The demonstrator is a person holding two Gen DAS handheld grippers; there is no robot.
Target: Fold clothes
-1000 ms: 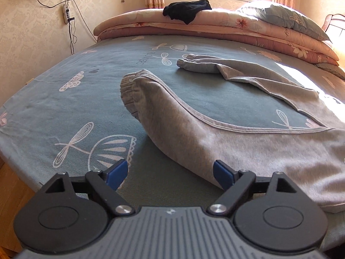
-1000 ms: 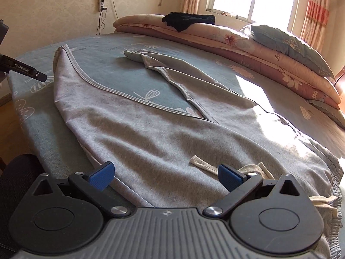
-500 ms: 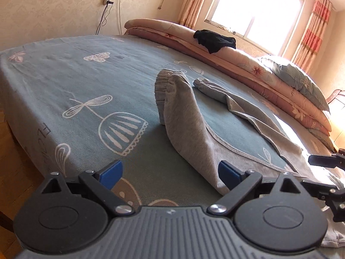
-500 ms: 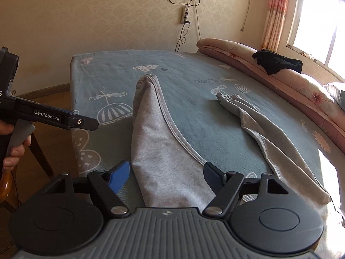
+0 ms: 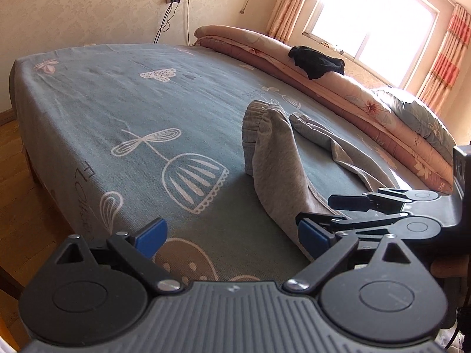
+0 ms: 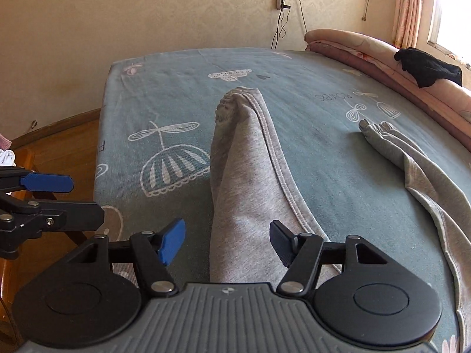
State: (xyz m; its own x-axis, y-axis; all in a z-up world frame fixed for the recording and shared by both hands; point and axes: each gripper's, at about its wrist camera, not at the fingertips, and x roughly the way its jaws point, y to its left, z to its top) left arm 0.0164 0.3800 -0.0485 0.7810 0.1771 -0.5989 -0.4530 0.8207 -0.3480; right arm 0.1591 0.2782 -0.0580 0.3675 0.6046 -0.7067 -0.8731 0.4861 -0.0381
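Observation:
Grey sweatpants lie spread on the teal patterned bed sheet (image 5: 123, 108). The near leg (image 5: 276, 170) ends in a ribbed cuff (image 5: 253, 120); the other leg (image 5: 332, 144) lies behind it. My left gripper (image 5: 232, 235) stands open above the bare sheet, just left of the near leg, with nothing between its fingers. My right gripper (image 6: 226, 241) hovers over that near leg (image 6: 244, 170). Its jaws are closing with the cloth between them, and the pads do not press on it. Each gripper shows in the other's view: the right gripper (image 5: 338, 211) and the left gripper (image 6: 73, 198).
Folded pink quilts (image 5: 323, 79) with a black garment (image 5: 318, 61) on top and a pillow (image 5: 421, 120) line the far side under the window. The bed's corner and edge drop to a wooden floor (image 5: 17, 158) on the left. Cables hang on the wall (image 6: 282, 14).
The right gripper has travelled left from the waistband end to the near leg, and its jaws have narrowed. The left gripper rolled and shifted left off the cloth. Each gripper now shows in the other's view.

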